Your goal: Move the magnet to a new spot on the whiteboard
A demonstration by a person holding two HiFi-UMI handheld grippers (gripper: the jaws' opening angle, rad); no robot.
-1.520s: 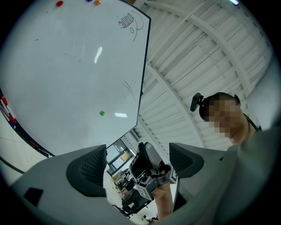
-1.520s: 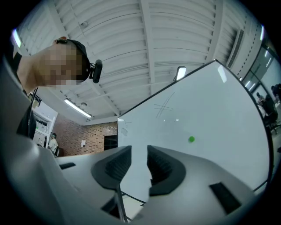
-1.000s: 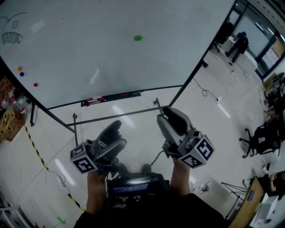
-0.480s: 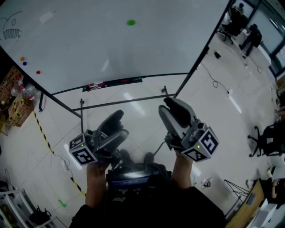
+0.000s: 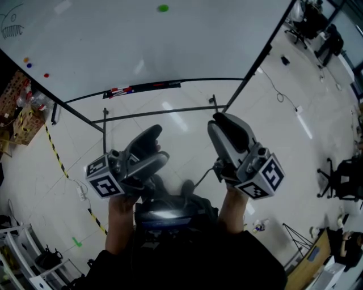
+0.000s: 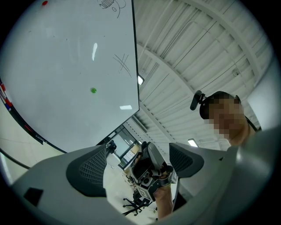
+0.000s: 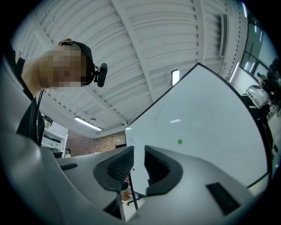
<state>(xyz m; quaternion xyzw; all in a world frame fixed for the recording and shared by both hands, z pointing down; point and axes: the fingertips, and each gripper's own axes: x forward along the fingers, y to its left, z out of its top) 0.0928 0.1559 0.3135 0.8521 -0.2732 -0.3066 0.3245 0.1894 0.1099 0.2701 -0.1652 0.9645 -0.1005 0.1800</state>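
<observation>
A small green magnet (image 5: 163, 8) sticks to the whiteboard (image 5: 113, 39) near the top edge of the head view. It also shows as a green dot in the left gripper view (image 6: 93, 90) and in the right gripper view (image 7: 179, 141). Both grippers are held low in front of the person, well short of the board. The left gripper (image 5: 152, 148) stands open with nothing between its jaws. The right gripper (image 5: 226, 126) has its jaws closing to a narrow gap, and nothing sits between them (image 7: 139, 158). Through the left jaws I see the right gripper (image 6: 151, 169).
A marker tray (image 5: 142, 88) runs along the board's lower edge, above the stand's crossbar (image 5: 159, 113). Three small magnets (image 5: 29, 65) sit at the board's left. Cardboard boxes (image 5: 14, 122) and striped floor tape (image 5: 57, 158) lie left; office chairs (image 5: 340, 178) stand right.
The board and green magnet have slid up toward the top of the head view. Both grippers sit slightly higher, and the right jaws look narrower.
</observation>
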